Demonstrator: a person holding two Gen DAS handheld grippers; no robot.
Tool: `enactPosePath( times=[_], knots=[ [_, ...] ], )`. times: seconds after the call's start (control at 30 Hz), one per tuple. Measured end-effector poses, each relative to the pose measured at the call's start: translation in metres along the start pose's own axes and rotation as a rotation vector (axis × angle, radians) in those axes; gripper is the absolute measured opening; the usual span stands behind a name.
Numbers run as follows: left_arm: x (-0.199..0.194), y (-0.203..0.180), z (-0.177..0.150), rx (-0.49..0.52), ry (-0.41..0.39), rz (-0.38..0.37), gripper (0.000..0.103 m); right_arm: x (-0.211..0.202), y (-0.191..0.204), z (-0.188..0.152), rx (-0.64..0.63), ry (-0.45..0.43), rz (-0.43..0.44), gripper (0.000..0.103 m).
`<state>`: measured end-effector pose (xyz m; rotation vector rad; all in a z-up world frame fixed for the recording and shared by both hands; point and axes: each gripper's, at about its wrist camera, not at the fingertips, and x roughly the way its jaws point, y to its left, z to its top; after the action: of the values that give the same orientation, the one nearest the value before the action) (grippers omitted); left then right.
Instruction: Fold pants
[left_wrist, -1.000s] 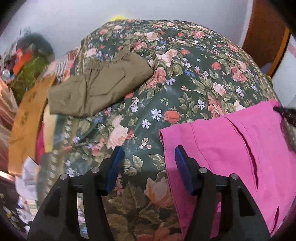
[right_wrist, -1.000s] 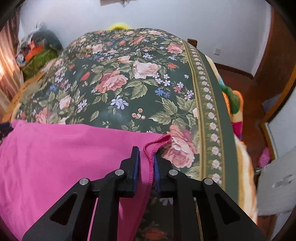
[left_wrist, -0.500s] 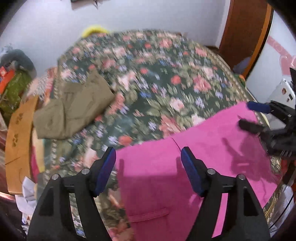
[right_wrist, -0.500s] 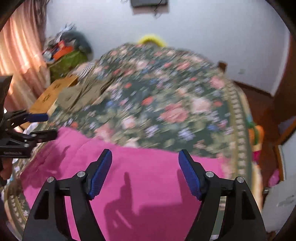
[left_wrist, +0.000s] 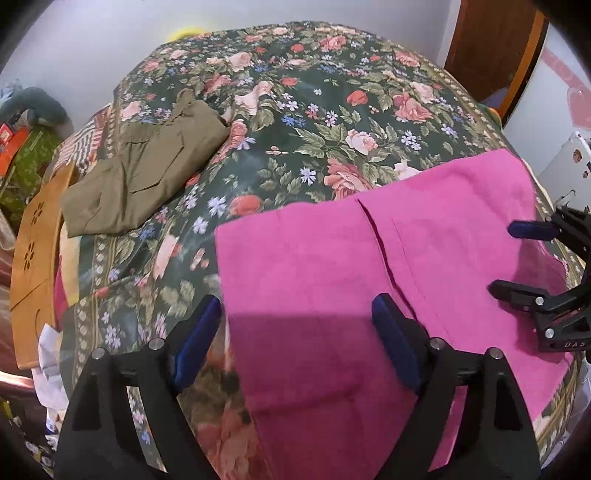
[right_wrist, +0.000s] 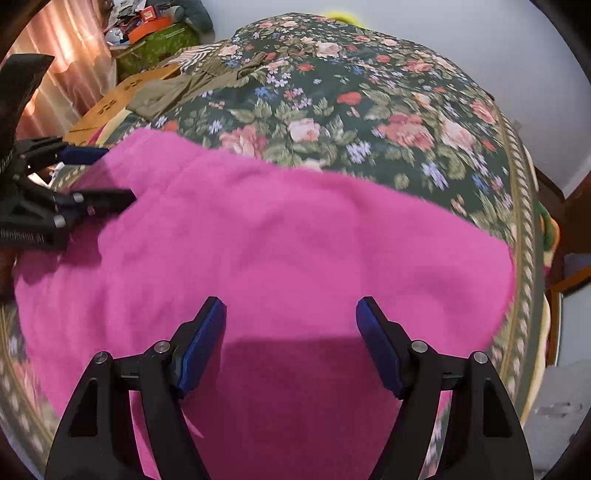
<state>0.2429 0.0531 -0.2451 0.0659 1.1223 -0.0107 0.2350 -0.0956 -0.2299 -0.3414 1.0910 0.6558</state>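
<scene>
A bed (left_wrist: 332, 122) under a dark floral spread fills the room, with pink pants (left_wrist: 369, 277) laid flat across its near end, one edge reaching the bed's right side and the lower part draping toward the near edge. A slit-like seam or pocket line runs down the middle of the fabric in the left wrist view. Farther up the bed on the left lies a folded olive garment (left_wrist: 144, 170), well apart from the pink pair, beside a wooden board (left_wrist: 33, 266) at the bed's edge.

The left tongs (left_wrist: 295, 339) hover over the pants' near left portion, jaws spread wide and holding nothing. The right tongs (right_wrist: 290, 339) hang likewise over the right portion, jaws apart and empty; each pair appears at the edge of the other's view.

The cloth looks soft, light and limp, likely to sag and crease once lifted rather than hold any shape. The far corners or the outer side edges seem the best places to pinch, one per tongs, so the panel can be carried over evenly.

Lettering on the right tongs' body in the left wrist view reads "DAS"; the rest is cut off.
</scene>
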Motion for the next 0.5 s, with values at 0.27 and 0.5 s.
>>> enactPosePath(
  times=[0.27,0.5],
  knots=[
    [-0.035,-0.008,-0.034,0.061,-0.064,0.074,0.09,-0.026,-0.008,-0.041,0.121,-0.014,0.01,0.071],
    [-0.055,-0.001,-0.065,0.036,-0.1,0.102,0.094,-0.048,-0.007,-0.08,0.201,-0.065,-0.022,0.071]
  ],
)
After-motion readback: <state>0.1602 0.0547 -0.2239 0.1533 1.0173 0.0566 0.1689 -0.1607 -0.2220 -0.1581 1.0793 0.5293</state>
